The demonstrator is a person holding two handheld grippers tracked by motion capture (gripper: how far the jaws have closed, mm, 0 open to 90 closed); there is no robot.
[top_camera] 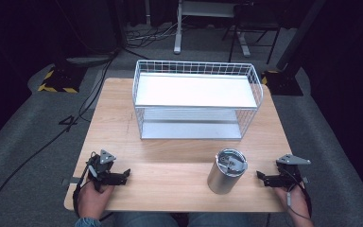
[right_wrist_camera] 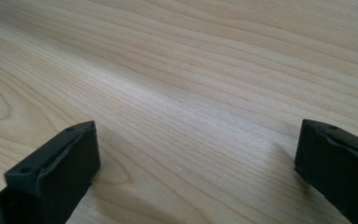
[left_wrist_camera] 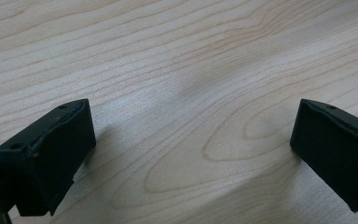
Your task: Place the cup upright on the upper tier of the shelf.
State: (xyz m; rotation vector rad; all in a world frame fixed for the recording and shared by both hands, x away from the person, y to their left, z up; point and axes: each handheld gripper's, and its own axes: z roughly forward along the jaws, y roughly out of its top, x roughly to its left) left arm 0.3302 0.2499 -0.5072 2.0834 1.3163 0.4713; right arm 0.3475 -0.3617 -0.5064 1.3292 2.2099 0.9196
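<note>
Both claws are wide open on my feeds. Left gripper (top_camera: pixel 123 176) sits low at the near left of the table (top_camera: pixel 170 165), jaws pointing inward toward the middle, nothing between them. Its own view gives me two black jaws far apart over bare wood grain, hovering just off the surface or resting on it; I can't tell which from this angle. Left hand (top_camera: pixel 94 194) comes up from the near edge, wrist low, a bit of blue sleeve (top_camera: pixel 87 222) at the bottom.

Right gripper (top_camera: pixel 263 178) mirrors it at the near right, jaws turned inward toward the tumbler, spread wide and holding nothing. Right hand (top_camera: pixel 293 198) is behind it, cable running down over the wrist. The right gripper view shows plain tabletop between the two jaws.

Between the grippers, nearer the right one, stands the steel tumbler (top_camera: pixel 224 172), upright on the wood, lid on, apart from both claws. I can't see inside it with that lid in place.

Farther back, centred on the table, the white wire basket (top_camera: pixel 196 99) lies on its side, open face toward me. A white panel covers its top and a lower shelf sits inside; I see nothing stored on either level.
</note>
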